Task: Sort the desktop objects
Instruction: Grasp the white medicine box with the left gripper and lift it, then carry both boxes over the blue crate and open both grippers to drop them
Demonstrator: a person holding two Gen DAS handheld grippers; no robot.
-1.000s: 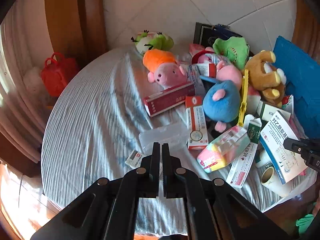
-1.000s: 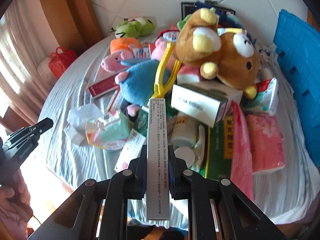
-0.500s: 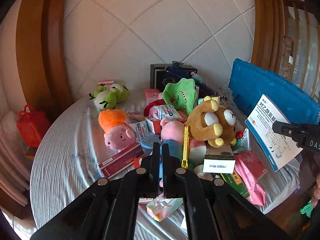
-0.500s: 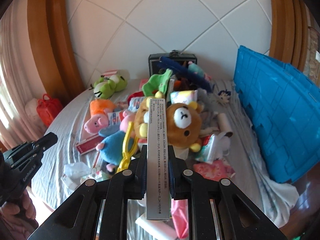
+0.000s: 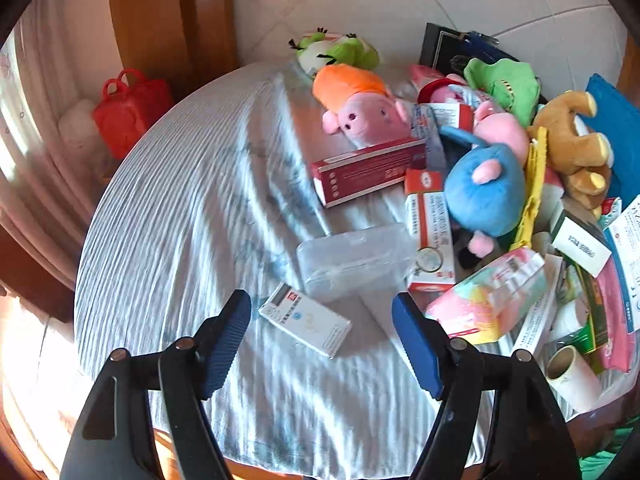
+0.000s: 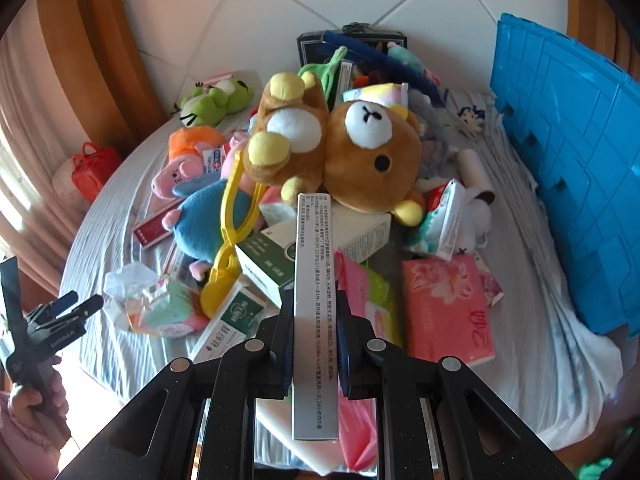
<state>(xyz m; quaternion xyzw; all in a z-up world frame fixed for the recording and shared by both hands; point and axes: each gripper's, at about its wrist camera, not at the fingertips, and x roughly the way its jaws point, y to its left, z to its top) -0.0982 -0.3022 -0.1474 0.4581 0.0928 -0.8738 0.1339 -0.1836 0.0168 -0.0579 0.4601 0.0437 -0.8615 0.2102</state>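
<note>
My left gripper (image 5: 322,312) is open wide above the round table's near side, its blue pads on either side of a small white medicine box (image 5: 305,319) lying flat on the cloth. A clear plastic case (image 5: 354,262) lies just beyond it. My right gripper (image 6: 314,320) is shut on a flat white medicine box (image 6: 315,312) held edge-up above the pile; the same box shows at the far right of the left wrist view (image 5: 628,256). The left gripper shows at the lower left of the right wrist view (image 6: 60,312).
A pile covers the table's right half: brown bear (image 6: 360,148), blue plush (image 5: 486,190), pink pig (image 5: 364,114), red box (image 5: 368,170), yellow tongs (image 6: 232,232), pink tissue pack (image 6: 448,312). A blue crate (image 6: 568,152) stands at the right. A red bag (image 5: 130,110) sits beyond the left edge.
My left gripper has opened from shut and tipped back down toward the small white box. My right gripper, still holding its box, has moved in closer over the pile.
</note>
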